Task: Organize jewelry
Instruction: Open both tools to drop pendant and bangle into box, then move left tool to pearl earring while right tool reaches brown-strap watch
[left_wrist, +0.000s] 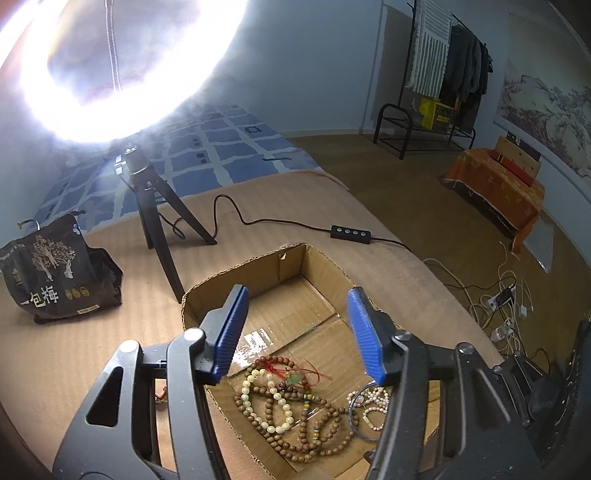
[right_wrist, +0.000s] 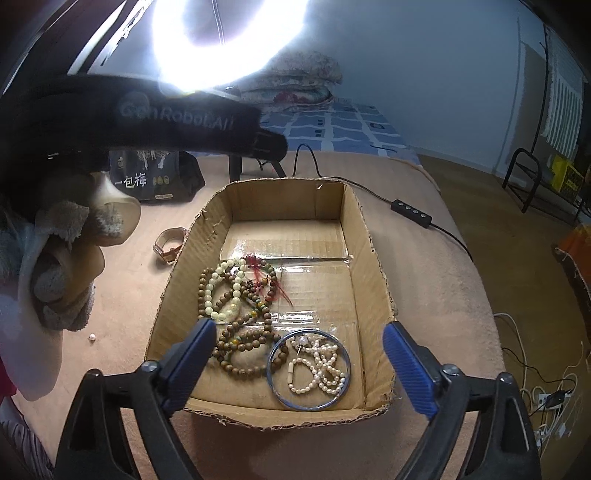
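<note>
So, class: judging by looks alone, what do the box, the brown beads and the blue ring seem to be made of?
Box: corrugated cardboard, matte brown, with ragged torn edges and glossy tape on its floor.
Brown beads: probably wood, round with a dull sheen and grainy tone.
Blue ring: thin, glossy, translucent-looking; glass or plastic, cannot tell which.

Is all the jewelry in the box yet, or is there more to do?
Mostly done. The brown bead strings, the pale bead bracelet, the blue bangle and the pearls already lie in the cardboard box. Both grippers, left and right, are open and hold nothing. Left outside on the blanket: the watch and one loose pearl.
</note>
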